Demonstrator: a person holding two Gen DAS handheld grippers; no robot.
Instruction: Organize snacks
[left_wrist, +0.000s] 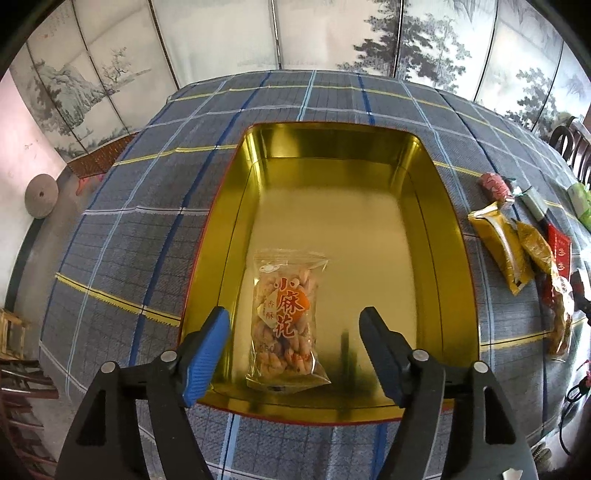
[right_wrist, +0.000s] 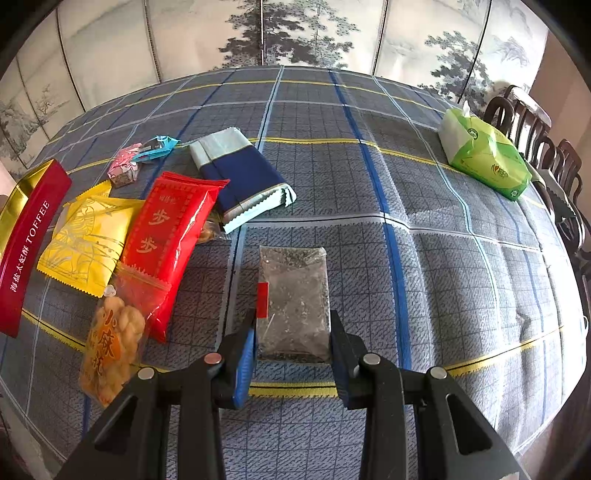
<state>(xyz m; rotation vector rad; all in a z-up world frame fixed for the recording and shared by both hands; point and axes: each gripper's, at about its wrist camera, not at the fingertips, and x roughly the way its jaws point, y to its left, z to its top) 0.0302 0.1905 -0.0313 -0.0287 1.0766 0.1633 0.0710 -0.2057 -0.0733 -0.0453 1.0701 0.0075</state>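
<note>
Snacks sit in two places on the plaid-covered counter (right_wrist: 424, 184). Farthest left, in the left wrist view, a clear twisted-dough snack bag (left_wrist: 286, 321) lies flat on the floor of the open gold tin (left_wrist: 229, 229), near its front wall; the left tool (left_wrist: 295, 347) hangs above it with its jaws spread wide, wider than the bag, gripping nothing, the bag lying between and beyond the fingertips. In the right wrist view, the tin's red toffee-labelled side (right_wrist: 27, 247) shows at the far left, then a yellow packet (right_wrist: 85, 240), a second dough-twist bag (right_wrist: 110, 343) partly under a red packet (right_wrist: 173, 236), a small pink sweet (right_wrist: 125, 166) behind, and a navy-and-pale-blue packet (right_wrist: 240, 177). At centre the right tool (right_wrist: 293, 343) is closed onto the near end of a clear bag of dark granules (right_wrist: 295, 299), one finger on each long edge. Far right rests a green tissue pack (right_wrist: 487, 155).
</note>
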